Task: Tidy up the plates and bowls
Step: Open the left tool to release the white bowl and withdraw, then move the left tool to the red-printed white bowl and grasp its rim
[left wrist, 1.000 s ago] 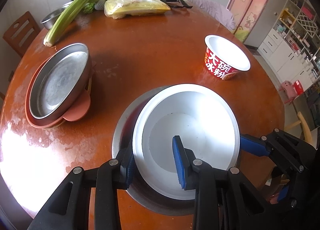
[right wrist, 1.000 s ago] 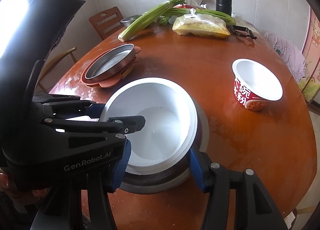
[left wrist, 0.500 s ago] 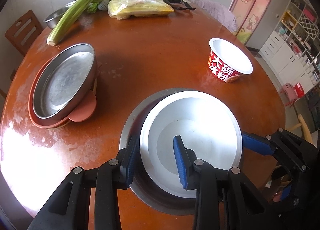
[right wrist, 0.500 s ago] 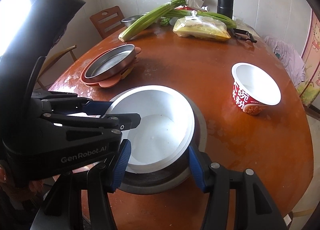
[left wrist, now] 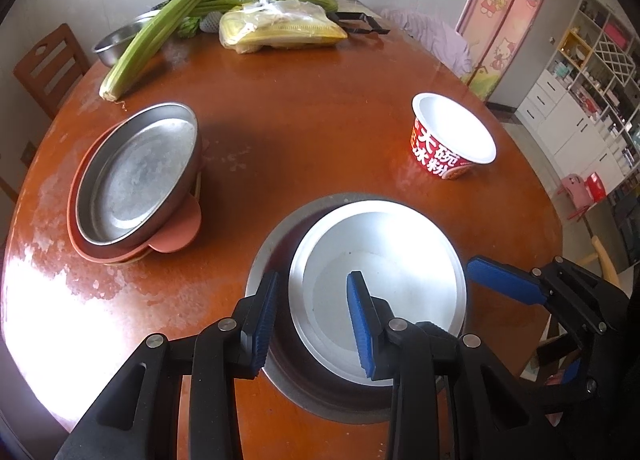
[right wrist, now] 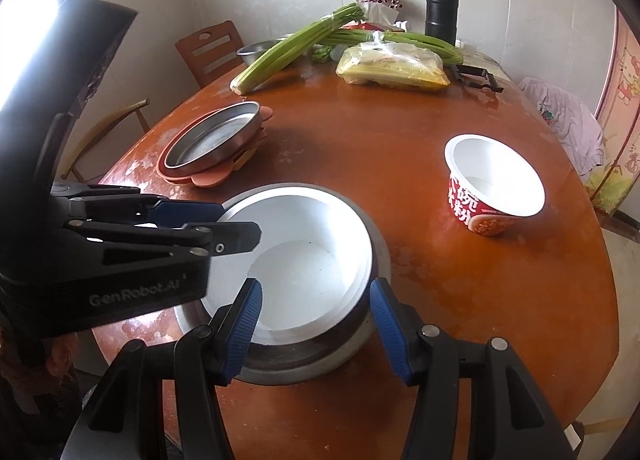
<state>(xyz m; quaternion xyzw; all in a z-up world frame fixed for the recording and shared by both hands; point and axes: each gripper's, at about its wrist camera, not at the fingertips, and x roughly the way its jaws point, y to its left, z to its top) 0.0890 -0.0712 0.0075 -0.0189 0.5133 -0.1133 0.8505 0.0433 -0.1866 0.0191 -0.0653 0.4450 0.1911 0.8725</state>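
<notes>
A white bowl (left wrist: 384, 280) (right wrist: 304, 252) rests tilted inside a wider steel bowl (left wrist: 272, 236) (right wrist: 380, 244) at the table's near edge. My left gripper (left wrist: 312, 276) (right wrist: 236, 220) straddles the white bowl's near-left rim, one finger inside and one outside. A sliver of steel shows between the outer pad and the rim, so it is open. My right gripper (right wrist: 315, 285) spans the near side of both bowls, its right finger (left wrist: 500, 280) outside the steel wall. Whether its pads press, I cannot tell. A steel plate (left wrist: 136, 176) lies stacked on orange plates (left wrist: 176, 236) at the left.
A red-and-white paper bowl (left wrist: 452, 132) (right wrist: 492, 176) stands alone at the right. Celery (left wrist: 160, 32), a bagged food pack (left wrist: 280, 28), a small steel bowl (left wrist: 116, 44) and a black flask (right wrist: 440, 8) crowd the far edge. A wooden chair (left wrist: 48, 60) stands at the left.
The white bowl has sunk lower into the steel bowl, and more of the steel rim shows. A small gap now shows beside the left gripper's outer finger. The right gripper kept its spread.
</notes>
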